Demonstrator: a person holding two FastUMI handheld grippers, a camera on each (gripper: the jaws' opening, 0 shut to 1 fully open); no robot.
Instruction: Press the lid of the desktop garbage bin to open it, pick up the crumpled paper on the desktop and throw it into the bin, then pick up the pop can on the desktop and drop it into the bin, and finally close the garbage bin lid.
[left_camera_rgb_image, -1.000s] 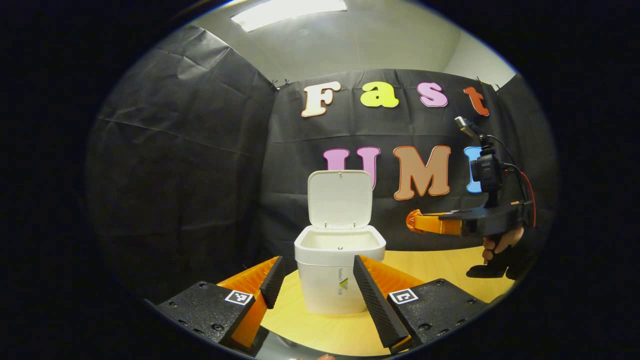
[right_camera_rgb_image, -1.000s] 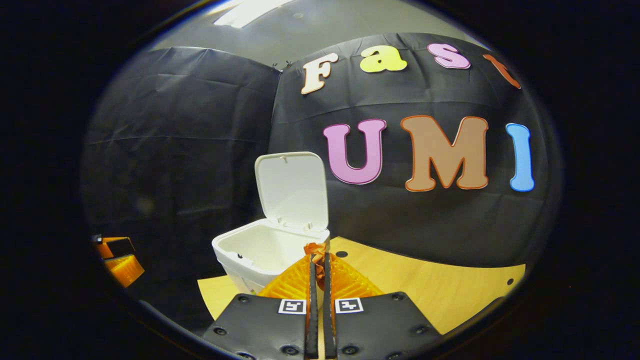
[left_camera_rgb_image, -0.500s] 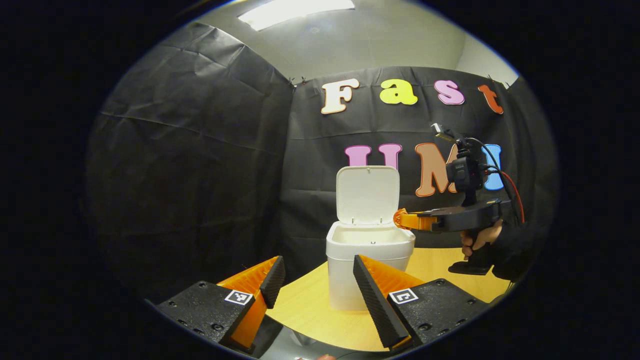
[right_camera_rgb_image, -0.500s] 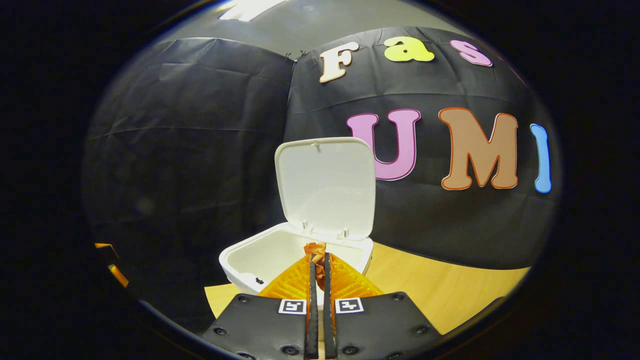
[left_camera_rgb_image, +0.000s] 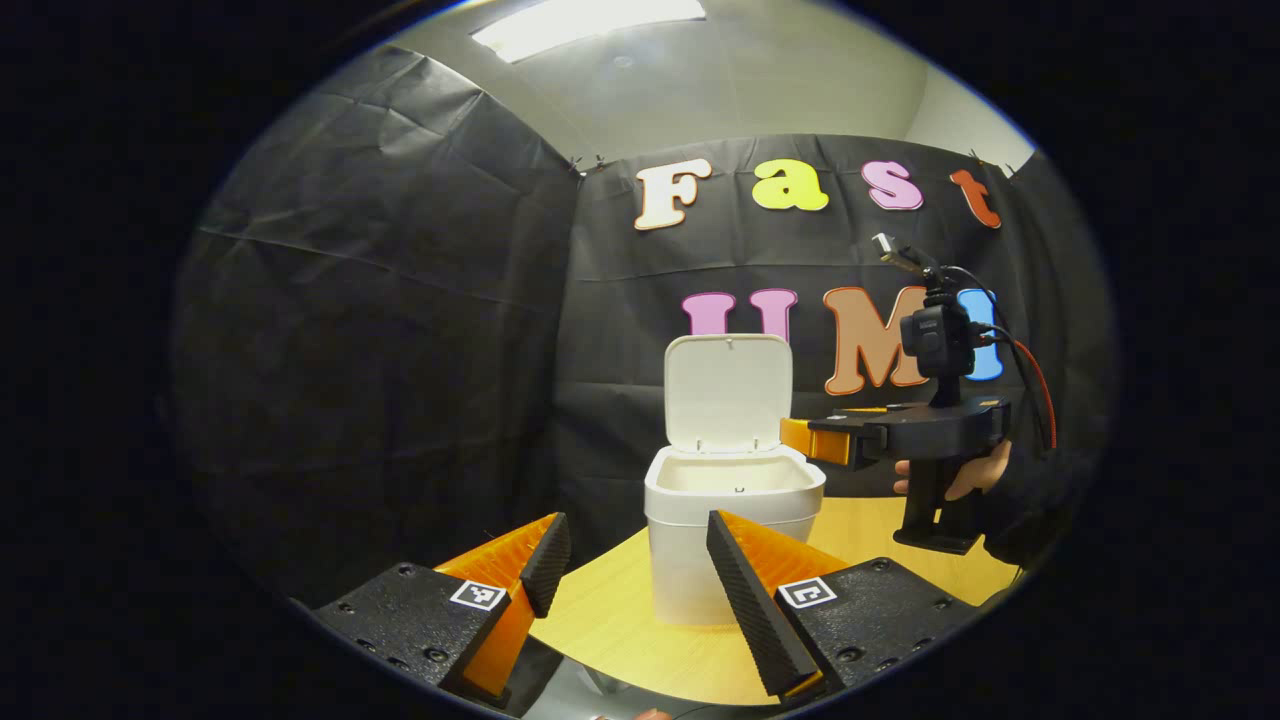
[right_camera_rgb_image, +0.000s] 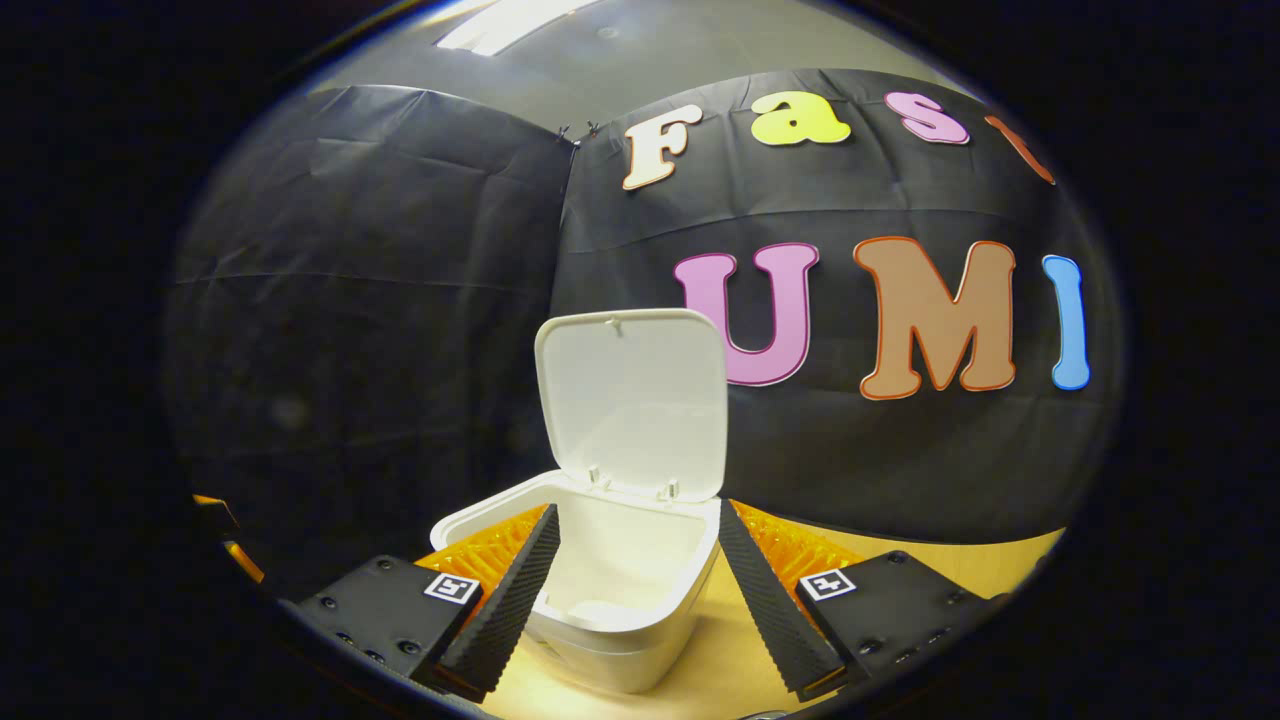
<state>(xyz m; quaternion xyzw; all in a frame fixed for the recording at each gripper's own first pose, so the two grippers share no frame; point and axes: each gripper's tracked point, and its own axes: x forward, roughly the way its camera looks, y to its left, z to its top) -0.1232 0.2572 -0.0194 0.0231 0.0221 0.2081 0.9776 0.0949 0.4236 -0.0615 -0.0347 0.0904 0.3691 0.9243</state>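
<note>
Right gripper view: my right gripper hangs spread and empty over the white plastic bin, lid upright. The paper drop looks done; I need the can next, whereabouts unknown. Left gripper spread too.

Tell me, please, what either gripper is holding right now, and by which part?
Nothing: the right gripper stands open over the bin, and the left gripper is open too.
</note>
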